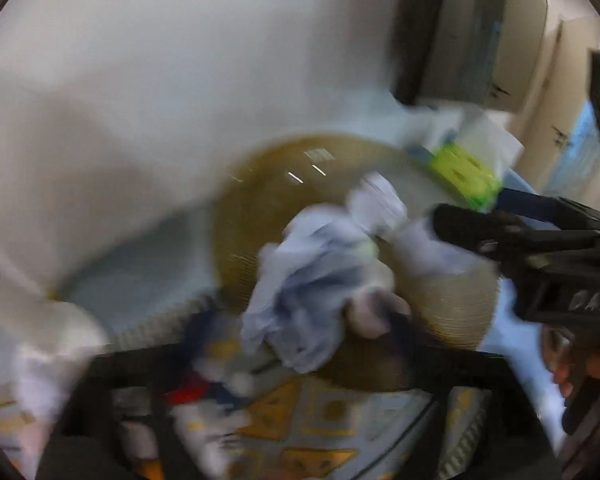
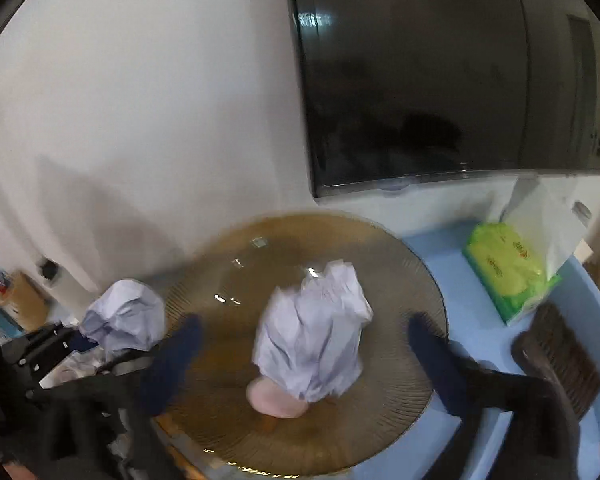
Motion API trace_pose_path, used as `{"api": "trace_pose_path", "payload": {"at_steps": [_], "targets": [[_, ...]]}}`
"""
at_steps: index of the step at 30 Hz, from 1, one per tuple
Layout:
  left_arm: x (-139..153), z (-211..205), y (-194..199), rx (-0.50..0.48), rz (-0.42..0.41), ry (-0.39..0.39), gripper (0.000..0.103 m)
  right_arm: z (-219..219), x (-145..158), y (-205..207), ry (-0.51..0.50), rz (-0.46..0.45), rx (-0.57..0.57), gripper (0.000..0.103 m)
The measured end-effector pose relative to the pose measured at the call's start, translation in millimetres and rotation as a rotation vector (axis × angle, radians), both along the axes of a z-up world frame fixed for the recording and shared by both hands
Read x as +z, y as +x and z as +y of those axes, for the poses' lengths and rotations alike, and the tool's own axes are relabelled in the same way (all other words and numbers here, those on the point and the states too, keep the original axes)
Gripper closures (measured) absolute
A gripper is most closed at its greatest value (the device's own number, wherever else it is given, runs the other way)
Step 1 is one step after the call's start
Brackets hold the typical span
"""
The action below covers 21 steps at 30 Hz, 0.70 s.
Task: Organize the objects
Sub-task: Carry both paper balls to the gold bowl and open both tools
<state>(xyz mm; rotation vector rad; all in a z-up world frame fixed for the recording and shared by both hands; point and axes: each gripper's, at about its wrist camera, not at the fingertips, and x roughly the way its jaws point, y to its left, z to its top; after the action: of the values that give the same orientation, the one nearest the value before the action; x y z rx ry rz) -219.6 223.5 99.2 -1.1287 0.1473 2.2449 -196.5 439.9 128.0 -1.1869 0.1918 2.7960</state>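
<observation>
My right gripper [image 2: 300,364] has its jaws wide apart, nothing clamped. The dark blue fingers [image 2: 172,364] stand over either side of the amber glass plate [image 2: 400,280]. A crumpled white paper wad [image 2: 314,330] sits on the plate between them, no pad touching it. The wad is taller than wide, its long axis running from near the plate's centre towards me, its narrower crinkled end pointing away at the wall. A pale pink lump [image 2: 276,398] sticks out from under its near end; I cannot tell what it is.

A second paper wad [image 2: 124,316] shows at the plate's left edge, just beside my left gripper's black body. It is roughly ball-shaped, with no clear long axis.

The plate rests on a light blue table [image 2: 476,360]. A green tissue pack [image 2: 508,272] lies on the table right of the plate, apart from it, long side angled from back left to front right, with a white bag [image 2: 548,216] behind it. A dark brush [image 2: 560,360] lies near the right edge. A black TV screen [image 2: 440,80] hangs on the wall above.

The left wrist view is heavily blurred. My left gripper's [image 1: 292,364] fingers are smeared, so the view alone doesn't show them clearly, but they read as fully apart. A paper wad [image 1: 308,280] sits between them over the plate [image 1: 260,208]; contact is unclear. My right gripper's body enters at the right.
</observation>
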Motion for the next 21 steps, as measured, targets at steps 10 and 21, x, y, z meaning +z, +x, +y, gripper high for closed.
{"api": "trace_pose_path", "payload": {"at_steps": [10, 21], "targets": [[30, -14, 24, 0.007, 0.071, 0.024, 0.001, -17, 10, -3, -0.013, 0.016, -0.017, 0.000], [71, -186, 66, 0.206, 0.155, -0.041, 0.001, -120, 70, 65, 0.013, 0.133, 0.171, 0.000]]}}
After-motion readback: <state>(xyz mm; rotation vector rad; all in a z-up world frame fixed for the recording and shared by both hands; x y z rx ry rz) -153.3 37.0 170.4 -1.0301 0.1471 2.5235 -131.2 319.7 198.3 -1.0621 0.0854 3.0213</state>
